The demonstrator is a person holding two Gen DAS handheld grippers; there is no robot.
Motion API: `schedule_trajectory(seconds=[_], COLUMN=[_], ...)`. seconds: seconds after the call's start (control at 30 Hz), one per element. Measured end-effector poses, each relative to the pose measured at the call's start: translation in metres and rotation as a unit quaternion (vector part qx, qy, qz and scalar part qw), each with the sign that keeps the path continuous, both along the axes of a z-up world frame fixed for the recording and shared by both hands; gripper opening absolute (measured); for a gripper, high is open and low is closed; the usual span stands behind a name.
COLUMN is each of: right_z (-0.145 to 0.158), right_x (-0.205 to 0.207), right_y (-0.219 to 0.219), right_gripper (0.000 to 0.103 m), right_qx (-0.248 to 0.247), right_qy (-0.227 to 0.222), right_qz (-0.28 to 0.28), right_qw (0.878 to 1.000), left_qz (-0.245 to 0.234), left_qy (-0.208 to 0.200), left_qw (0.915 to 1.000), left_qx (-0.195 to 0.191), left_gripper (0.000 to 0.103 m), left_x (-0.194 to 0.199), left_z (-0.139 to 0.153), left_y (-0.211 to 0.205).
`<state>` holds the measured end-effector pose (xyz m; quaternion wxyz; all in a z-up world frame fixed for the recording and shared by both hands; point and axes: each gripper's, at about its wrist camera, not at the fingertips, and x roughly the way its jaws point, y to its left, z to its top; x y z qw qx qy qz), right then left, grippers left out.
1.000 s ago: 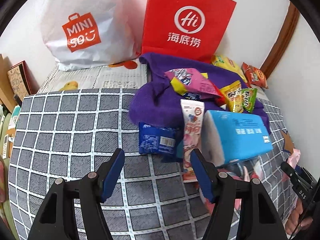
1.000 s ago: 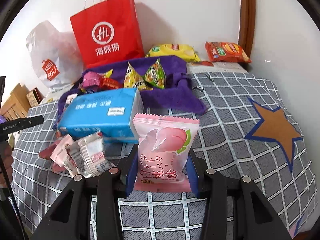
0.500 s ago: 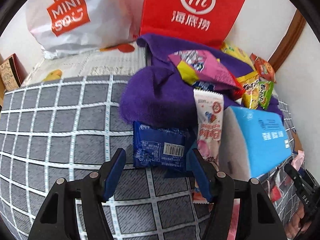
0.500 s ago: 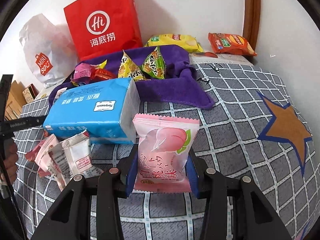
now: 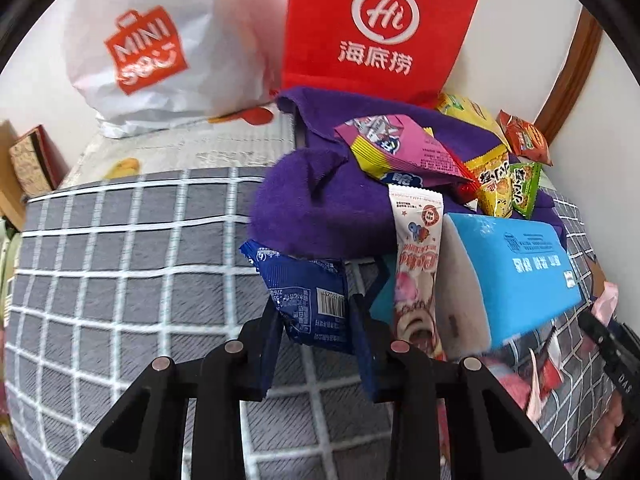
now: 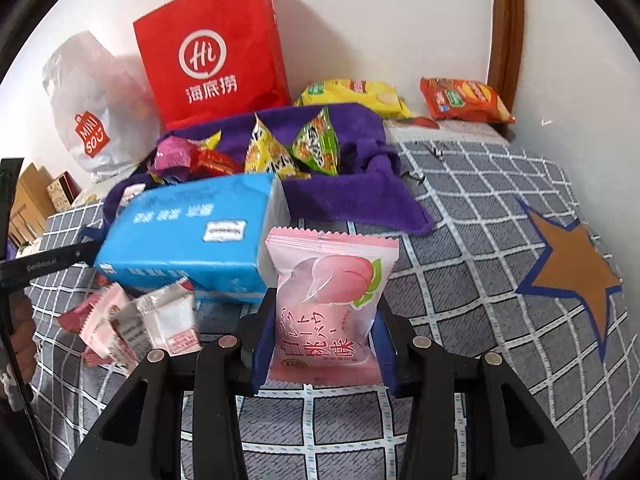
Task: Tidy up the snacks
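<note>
The left claw [image 5: 316, 334] has narrowed since half a second ago and now grips the blue snack packet [image 5: 308, 292], lifted at the purple cloth's [image 5: 320, 204] edge on the grey checked bed cover [image 5: 120, 280]. Beside it stand a tall pink-and-white packet [image 5: 416, 256] and a blue tissue pack [image 5: 516, 264]. The right claw [image 6: 322, 342] stays clenched on the pink peach packet [image 6: 330, 304], unchanged, held just beside that tissue pack [image 6: 192, 236].

Red paper bag [image 6: 216, 60], white plastic bag [image 5: 160, 40]
</note>
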<state>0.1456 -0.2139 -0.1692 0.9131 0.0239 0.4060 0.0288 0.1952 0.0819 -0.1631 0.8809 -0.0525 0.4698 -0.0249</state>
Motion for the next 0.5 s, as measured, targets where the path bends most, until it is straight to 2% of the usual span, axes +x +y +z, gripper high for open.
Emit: schedule_trajectory(seconds=[0.1, 0.2, 0.27, 0.33, 0.5], right_z=[0.007, 0.012, 0.015, 0.017, 0.020], right_x=[-0.005, -0.010, -0.014, -0.018, -0.031], right_y=[0.001, 0.006, 0.008, 0.010, 0.014], right_gripper=[0.044, 0.044, 0.044, 0.044, 0.044], right_qx=[0.001, -0.006, -0.010, -0.009, -0.013], right_qy=[-0.007, -0.010, -0.013, -0.014, -0.018], right_qz=[-0.003, 0.001, 0.005, 0.006, 0.015], right_qw=[1.000, 1.000, 1.000, 1.000, 1.000], left_qz=[0.003, 0.000, -0.001, -0.006, -0.025], left_qy=[-0.003, -0.002, -0.001, 0.003, 0.015], left_qw=[0.9998, 0.9999, 0.9996, 0.9990, 0.9982], left_qx=[-0.019, -0.017, -0.029, -0.044, -0.053], left_gripper=[0.031, 0.031, 0.031, 0.031, 0.031], left_x=[-0.016, -0.036, -0.047, -0.058, -0.082], left_z=[0.010, 0.019, 0.021, 0.022, 0.017], left_y=[0.008, 0.014, 0.018, 0.019, 0.008])
